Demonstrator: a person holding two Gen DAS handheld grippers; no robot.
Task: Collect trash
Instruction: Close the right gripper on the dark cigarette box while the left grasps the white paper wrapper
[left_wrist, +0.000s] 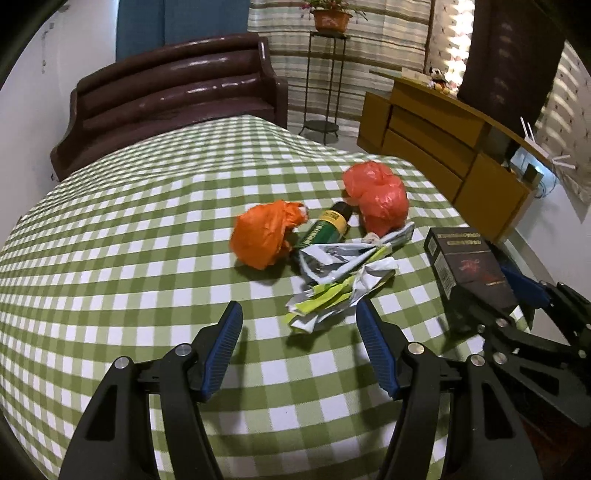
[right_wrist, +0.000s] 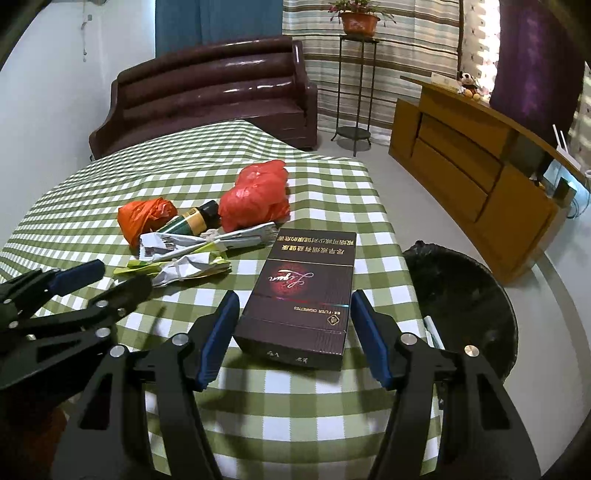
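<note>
On the green checked tablecloth (left_wrist: 129, 240) lie an orange bag (left_wrist: 262, 236), a red bag (left_wrist: 376, 199), a green can (left_wrist: 325, 229) on its side and crumpled paper wrappers (left_wrist: 332, 280). My left gripper (left_wrist: 297, 306) is open just short of the wrappers, whose near end lies between its fingertips. A dark cigarette box (right_wrist: 303, 288) rests flat near the table's right edge. My right gripper (right_wrist: 294, 295) straddles it, with its pads against the two long sides. The left gripper (right_wrist: 123, 275) shows at the left edge of the right wrist view.
A black-lined bin (right_wrist: 461, 295) stands on the floor just past the table's right edge. Behind the table is a brown sofa (left_wrist: 177, 85). A wooden cabinet (left_wrist: 443, 147) runs along the right, and a plant stand (left_wrist: 325, 74) is at the back.
</note>
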